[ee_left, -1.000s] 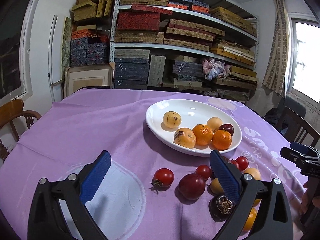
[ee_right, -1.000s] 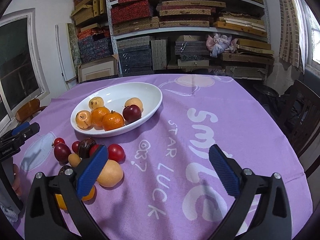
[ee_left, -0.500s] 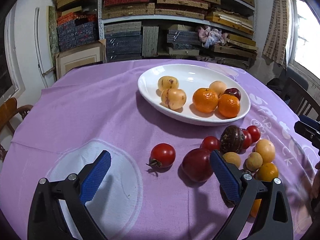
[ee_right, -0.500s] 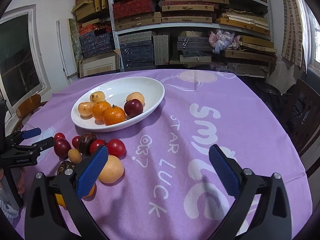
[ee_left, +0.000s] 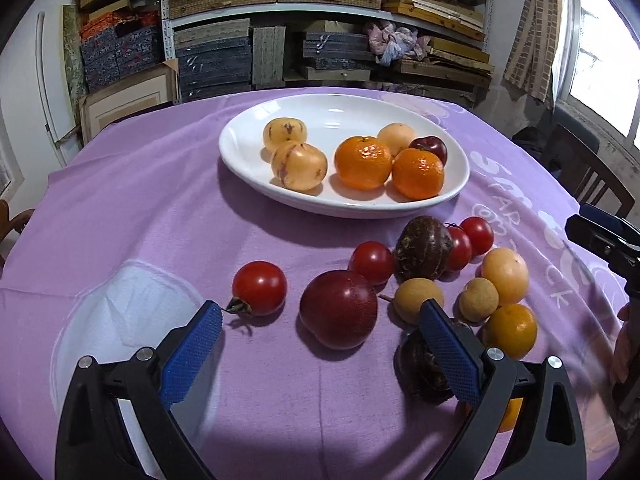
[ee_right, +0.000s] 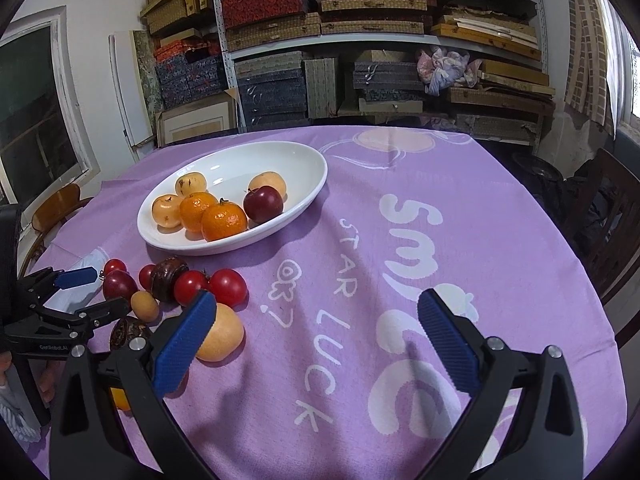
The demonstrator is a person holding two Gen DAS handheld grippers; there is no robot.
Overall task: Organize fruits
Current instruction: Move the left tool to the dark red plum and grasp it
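A white oval dish [ee_left: 256, 160] [ee_right: 304, 168] on the purple cloth holds several fruits, among them two oranges [ee_left: 363, 162] [ee_right: 224, 222] and a dark red plum [ee_right: 263, 204]. Loose fruits lie in front of it: a big dark red plum [ee_left: 338, 309], cherry tomatoes [ee_left: 260, 288] [ee_right: 228, 287], a brown passion fruit [ee_left: 423, 248], small tan fruits [ee_left: 418, 300], an orange [ee_left: 509, 330]. My left gripper [ee_left: 320, 354] [ee_right: 90, 290] stands open just short of the big plum. My right gripper [ee_right: 316, 342] is open over bare cloth, right of a pale round fruit [ee_right: 219, 332].
The round table carries a purple cloth [ee_right: 400, 240] with white lettering. Shelves of boxes [ee_right: 360, 40] fill the back wall. Wooden chairs stand at the right [ee_right: 612, 216] and left [ee_right: 52, 212]. A hand [ee_left: 624, 344] holds the other gripper at the right edge.
My left gripper has moved forward and lower toward the loose fruits, so the big plum now lies close between its fingers. The right gripper has barely moved.
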